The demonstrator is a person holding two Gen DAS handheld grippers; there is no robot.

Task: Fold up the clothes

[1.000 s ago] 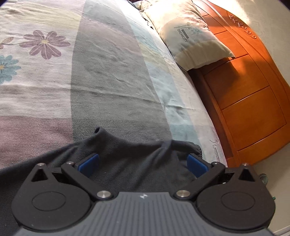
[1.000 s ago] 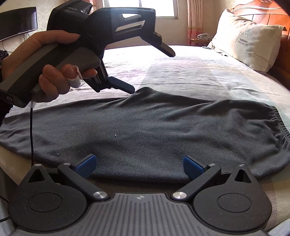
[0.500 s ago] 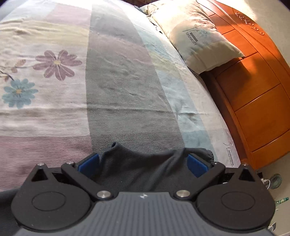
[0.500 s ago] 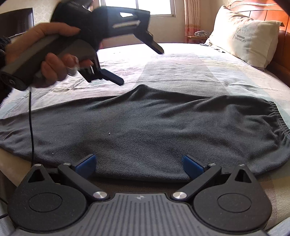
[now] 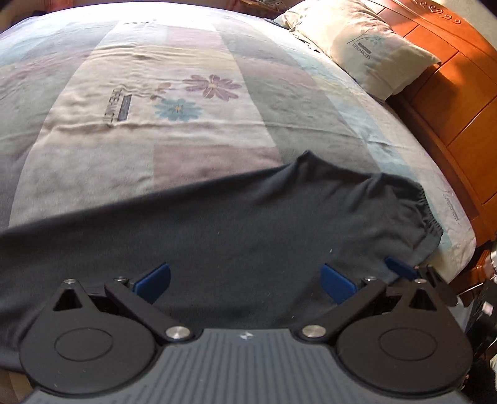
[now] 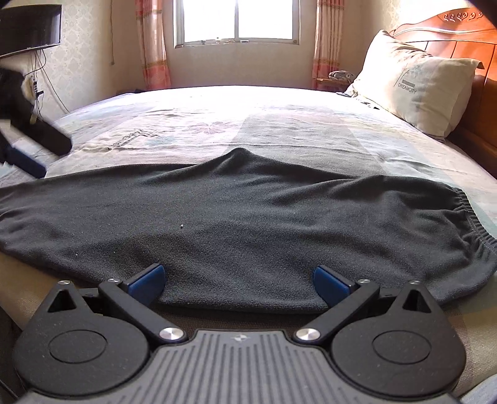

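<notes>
Bedroom scene: patchwork bedspread [image 6: 279,130] with flower print covers the bed, window [image 6: 237,20] behind it, wooden headboard [image 6: 472,46] to the pillow's right. Pillow [image 6: 413,90] is the landmark, propped against the headboard. Dark grey garment [image 6: 233,223] lies flat across the near edge of the bed, well in front of the pillow, elastic waistband [image 6: 472,214] at the end toward the pillow side. Small peak of fabric sticks up on its far edge. Right gripper [image 6: 238,282] hovers at the garment's near hem, blue pads wide apart, nothing between them. Left gripper [image 5: 245,281] sits above the garment, fingers also spread wide, gripping nothing. In the left wrist view, one blue pad of the other gripper shows by the waistband corner.
</notes>
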